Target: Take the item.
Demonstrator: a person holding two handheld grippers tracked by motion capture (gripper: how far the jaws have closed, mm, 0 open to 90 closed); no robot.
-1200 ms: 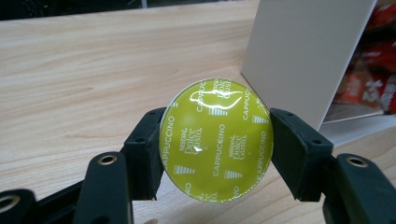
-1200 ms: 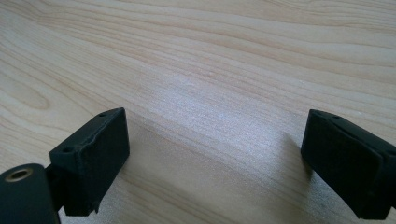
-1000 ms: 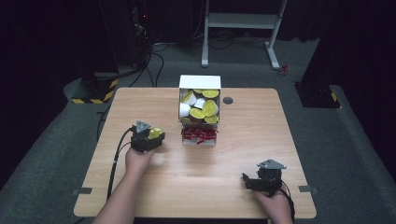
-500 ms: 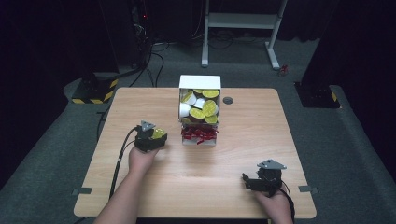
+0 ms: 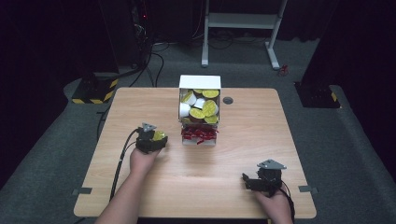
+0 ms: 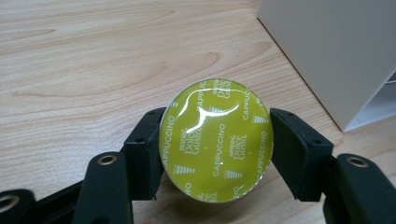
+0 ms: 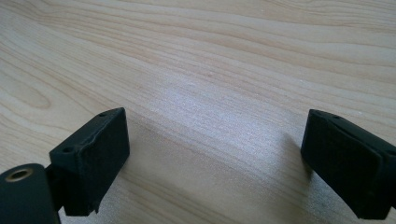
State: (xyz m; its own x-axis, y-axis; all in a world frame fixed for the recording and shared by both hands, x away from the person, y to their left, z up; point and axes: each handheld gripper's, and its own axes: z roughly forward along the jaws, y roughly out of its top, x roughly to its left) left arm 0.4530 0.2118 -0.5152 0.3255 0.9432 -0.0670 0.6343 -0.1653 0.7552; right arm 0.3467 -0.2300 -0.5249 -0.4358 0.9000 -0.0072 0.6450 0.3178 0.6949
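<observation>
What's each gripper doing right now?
Left gripper: shut on the green capsule.
Right gripper: open, nothing between its fingers, over the table.

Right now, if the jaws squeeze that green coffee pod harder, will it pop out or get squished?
The coffee pod looks round with a glossy foil lid, so it could probably slip sideways. The foil seems thin and likely dents easily. It looks small, so it is probably light.

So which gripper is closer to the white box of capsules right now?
Left. The left gripper is just beside the white box, holding a green capsule. The right gripper rests open near the table's front edge, well away.
</observation>
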